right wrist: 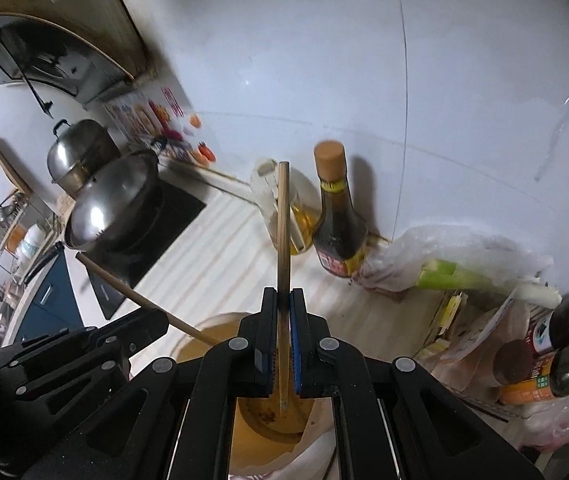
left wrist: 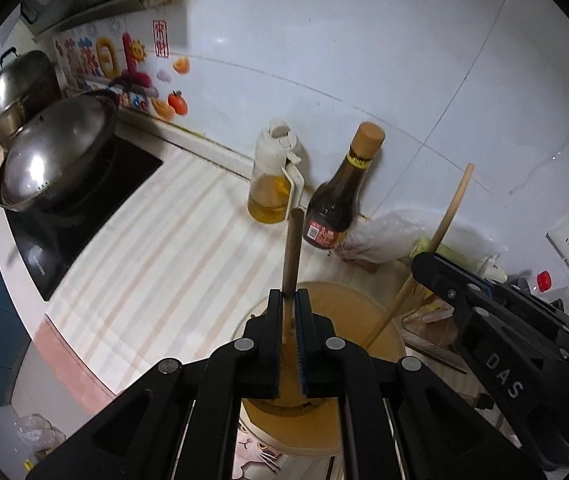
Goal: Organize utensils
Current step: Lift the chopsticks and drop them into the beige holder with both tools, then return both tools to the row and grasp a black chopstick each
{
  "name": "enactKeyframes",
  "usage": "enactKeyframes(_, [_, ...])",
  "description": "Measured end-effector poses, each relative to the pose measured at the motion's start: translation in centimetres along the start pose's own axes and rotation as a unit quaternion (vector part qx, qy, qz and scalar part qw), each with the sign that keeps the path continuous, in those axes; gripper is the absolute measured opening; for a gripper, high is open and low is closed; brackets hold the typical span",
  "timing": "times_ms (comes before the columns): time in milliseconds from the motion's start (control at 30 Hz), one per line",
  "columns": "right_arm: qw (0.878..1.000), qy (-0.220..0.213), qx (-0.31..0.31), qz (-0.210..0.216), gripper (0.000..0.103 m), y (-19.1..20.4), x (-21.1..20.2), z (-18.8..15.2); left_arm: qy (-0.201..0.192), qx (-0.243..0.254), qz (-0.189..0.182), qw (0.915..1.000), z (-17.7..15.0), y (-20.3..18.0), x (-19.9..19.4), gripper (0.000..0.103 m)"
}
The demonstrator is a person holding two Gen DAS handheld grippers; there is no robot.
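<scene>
Each gripper pinches one chopstick, the left gripper (left wrist: 289,294) its chopstick (left wrist: 291,252) and the right gripper (right wrist: 283,292) its own (right wrist: 283,220), both at lower centre above the tan holder (right wrist: 268,424), so neither is stowed yet.

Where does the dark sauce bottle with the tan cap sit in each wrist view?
Left wrist: dark sauce bottle stands just right of centre, right of the oil dispenser, beyond the left gripper.
Right wrist: the bottle is centre-right, left of the plastic bag of leeks.
Shared landmark: the oil dispenser, immediately left of the bottle in both.
</scene>
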State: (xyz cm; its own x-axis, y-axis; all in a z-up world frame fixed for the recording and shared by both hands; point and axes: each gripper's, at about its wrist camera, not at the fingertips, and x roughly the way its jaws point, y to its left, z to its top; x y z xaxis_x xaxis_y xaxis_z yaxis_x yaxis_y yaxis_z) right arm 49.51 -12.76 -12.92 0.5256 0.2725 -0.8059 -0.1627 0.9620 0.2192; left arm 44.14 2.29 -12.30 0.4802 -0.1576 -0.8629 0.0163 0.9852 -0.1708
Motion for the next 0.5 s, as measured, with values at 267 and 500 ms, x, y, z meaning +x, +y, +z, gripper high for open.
enactKeyframes(267, [0.999,0.027,0.017,0.016,0.020,-1.1,-0.5,0.0,0.019,-0.005,0.018,0.9996,0.0,0.0,-1.4,0.029])
enactKeyframes(500, [1.000,-0.001,0.025,0.002,0.045,-2.3,-4.6,-0.3,-0.042,-0.006,0.064,0.9971,-1.2,0.6,-4.6,0.093])
